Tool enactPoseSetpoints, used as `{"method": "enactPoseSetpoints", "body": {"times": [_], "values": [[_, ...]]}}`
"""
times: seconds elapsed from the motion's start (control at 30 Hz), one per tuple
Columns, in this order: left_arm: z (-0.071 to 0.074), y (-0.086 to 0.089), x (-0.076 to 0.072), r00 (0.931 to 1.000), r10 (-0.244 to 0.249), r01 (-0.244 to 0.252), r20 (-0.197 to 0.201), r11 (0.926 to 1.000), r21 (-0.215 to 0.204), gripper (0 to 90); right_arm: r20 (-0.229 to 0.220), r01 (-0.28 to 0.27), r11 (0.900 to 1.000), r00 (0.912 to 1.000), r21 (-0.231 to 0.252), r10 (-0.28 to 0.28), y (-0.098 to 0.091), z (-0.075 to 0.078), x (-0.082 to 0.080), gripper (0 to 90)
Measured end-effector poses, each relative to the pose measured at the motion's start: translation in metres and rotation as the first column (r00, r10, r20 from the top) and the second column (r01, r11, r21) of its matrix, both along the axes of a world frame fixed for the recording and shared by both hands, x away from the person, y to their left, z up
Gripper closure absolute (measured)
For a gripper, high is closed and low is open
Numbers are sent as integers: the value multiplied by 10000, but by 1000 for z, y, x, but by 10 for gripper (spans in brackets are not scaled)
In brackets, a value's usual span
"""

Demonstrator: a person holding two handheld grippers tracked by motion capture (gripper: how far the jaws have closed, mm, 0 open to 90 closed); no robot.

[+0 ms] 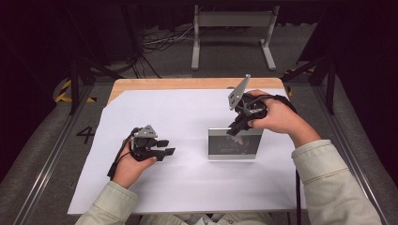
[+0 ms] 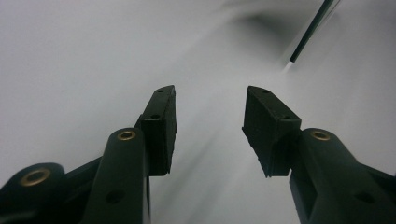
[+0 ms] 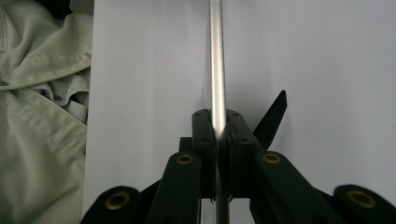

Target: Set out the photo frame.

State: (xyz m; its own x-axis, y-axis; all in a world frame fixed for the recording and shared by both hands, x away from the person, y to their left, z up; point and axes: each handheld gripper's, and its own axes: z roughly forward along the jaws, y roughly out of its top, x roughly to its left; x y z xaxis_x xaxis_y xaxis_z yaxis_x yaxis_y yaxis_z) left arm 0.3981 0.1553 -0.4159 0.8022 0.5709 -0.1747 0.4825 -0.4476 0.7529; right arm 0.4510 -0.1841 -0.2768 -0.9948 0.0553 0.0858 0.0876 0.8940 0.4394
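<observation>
Left gripper (image 1: 165,146) rests low over the white paper sheet (image 1: 187,187) at the left of the table, held in the person's left hand (image 1: 129,164), jaws pointing toward the middle of the sheet. In the left gripper view its jaws stand moderately apart with bare paper between them; the pads (image 2: 161,128) grip nothing. A thin dark edge with a bright rim, likely the side of the frame, shows at the upper right of that view, well apart from the jaws.

Centre-right of the sheet: a picture frame (image 1: 234,144) with a silver border and dark glass stands upright on the paper, its face toward the person. The wooden table top (image 1: 178,83) shows as a strip beyond the far edge of the sheet.

Right gripper (image 1: 237,129) comes down on the frame's top edge near its right half, held in the right hand (image 1: 277,115), grey three-cornered plate tilted up behind it. In the right gripper view the jaws are clamped narrow on the frame's silver edge (image 3: 216,70), which runs straight up between the pads (image 3: 204,135). A black stand leg (image 3: 271,119) angles out from behind the frame on the right. A pale green sleeve (image 3: 37,116) lies at the left of that view, off the sheet.
</observation>
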Motion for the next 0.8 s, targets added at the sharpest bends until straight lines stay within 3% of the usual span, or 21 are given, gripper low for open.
{"method": "enactPoseSetpoints", "body": {"times": [0.5, 0.8], "values": [[0, 0, 1, 10000, -37, 37, 0, 10000, 24, 549, -39, 227, 9997, 9997, -33, -228, -8, -12, 9, 842], [0, -1, 1, 10000, -73, 73, 11, 10000, 68, 549, 438, 135, 9998, 9990, -159, -128, -10, -13, 10, 820]]}}
